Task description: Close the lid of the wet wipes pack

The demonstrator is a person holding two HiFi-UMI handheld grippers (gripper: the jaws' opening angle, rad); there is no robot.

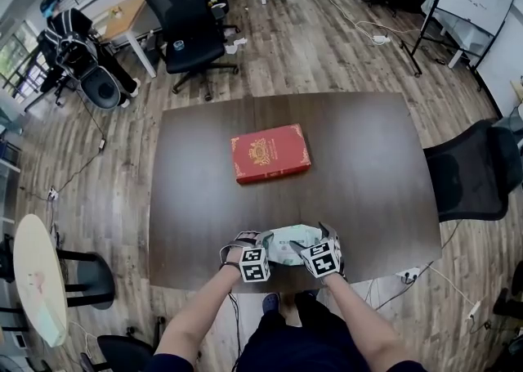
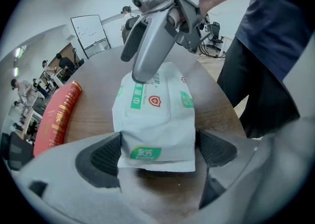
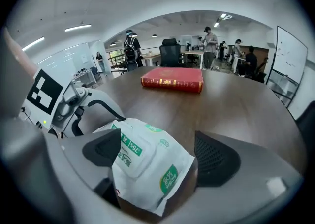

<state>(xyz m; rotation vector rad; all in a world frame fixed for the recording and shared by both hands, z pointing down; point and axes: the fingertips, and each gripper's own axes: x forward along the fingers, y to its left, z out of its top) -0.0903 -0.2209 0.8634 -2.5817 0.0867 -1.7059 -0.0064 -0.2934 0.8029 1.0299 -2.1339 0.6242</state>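
The wet wipes pack (image 1: 292, 245) lay at the near edge of the dark table (image 1: 368, 158), well short of the red book (image 1: 270, 153); both claws were on it, one at each end. The left gripper (image 2: 157, 153) pinched the pack's near end, pads tight against both sides, pinning it down; the right gripper (image 3: 156, 150) straddled the other end with its jaws spread, one pad at the lid's edge, the other clear of the wrapper. Seen from the left gripper view, one right finger (image 2: 147, 55) had its tip down on the top of the pack, just by the lid (image 2: 147, 101); the flap itself looked flat against the pack. So the job seemed nearly done; whether it had sealed could not be told, and a firm press and letting go looked like what remained.
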